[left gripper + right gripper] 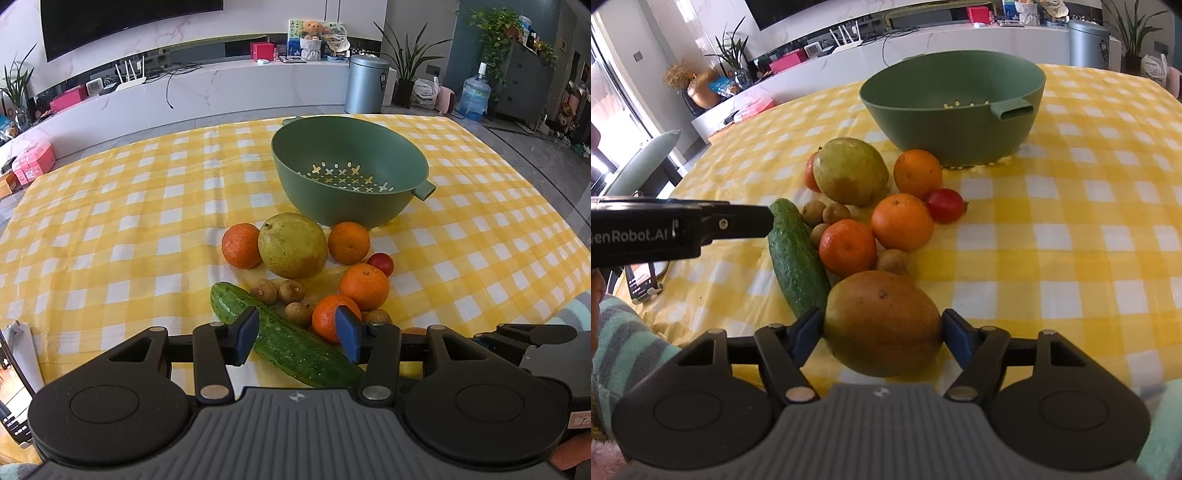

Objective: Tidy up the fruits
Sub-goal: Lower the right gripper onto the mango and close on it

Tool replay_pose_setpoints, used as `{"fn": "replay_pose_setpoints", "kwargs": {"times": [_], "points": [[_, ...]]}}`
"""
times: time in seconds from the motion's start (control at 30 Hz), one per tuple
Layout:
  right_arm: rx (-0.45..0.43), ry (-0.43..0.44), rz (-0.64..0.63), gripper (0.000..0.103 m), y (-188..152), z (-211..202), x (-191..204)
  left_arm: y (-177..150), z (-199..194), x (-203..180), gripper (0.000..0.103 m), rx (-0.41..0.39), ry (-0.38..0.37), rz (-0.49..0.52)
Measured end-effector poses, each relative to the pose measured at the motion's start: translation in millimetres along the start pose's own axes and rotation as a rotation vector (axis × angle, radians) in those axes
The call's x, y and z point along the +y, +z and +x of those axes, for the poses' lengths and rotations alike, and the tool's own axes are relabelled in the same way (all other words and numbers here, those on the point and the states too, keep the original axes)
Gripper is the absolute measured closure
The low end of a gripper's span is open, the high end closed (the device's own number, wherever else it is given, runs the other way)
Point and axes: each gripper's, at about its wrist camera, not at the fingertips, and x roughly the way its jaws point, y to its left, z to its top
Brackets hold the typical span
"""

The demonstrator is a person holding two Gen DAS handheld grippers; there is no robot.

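At the bottom of the right wrist view, the right gripper [882,328] has its two blue pads against the two sides of a brownish pear [882,323], so the jaws look clamped on it; I judge this pear is the first fruit to go. The pear sits on the yellow checked tablecloth [1071,240], nearest the camera.

In the left wrist view, the left gripper [297,334] is at the lower centre with its fingers apart. Nothing is pressed between them; the cucumber [284,336] only lies under the gap, probably the next target.

Above that, in the middle of the frame, the other fruits lie close together: three oranges and a mandarin [334,317], small brown longans [291,291], a red tomato [381,263] and a bigger green pear [292,245].

Farther up, right of centre, stands the green colander bowl [332,195]. It is empty, so it seems the place where the fruits must be collected.
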Motion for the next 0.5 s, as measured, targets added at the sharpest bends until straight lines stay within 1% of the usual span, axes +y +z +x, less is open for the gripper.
{"fn": "replay_pose_setpoints", "kwargs": {"times": [0.17, 0.27, 0.37, 0.5], "points": [[0.002, 0.002, -0.016, 0.037, -1.5, -0.1, 2.2, 0.0, -1.1, -0.7, 0.046, -0.01, -0.004, -0.001], [0.0, 0.008, -0.003, 0.037, -2.0, -1.8, 0.4, 0.6, -2.2, 0.7, 0.046, -0.02, -0.015, -0.01], [-0.025, 0.002, 0.004, 0.037, 0.0, -8.8, -2.4, 3.4, -2.4, 2.6, 0.046, -0.03, -0.03, -0.021], [-0.082, -0.044, -0.033, 0.037, 9.5, -19.9, -2.1, 11.4, -0.5, 3.7, 0.046, -0.041, -0.054, -0.017]]}}
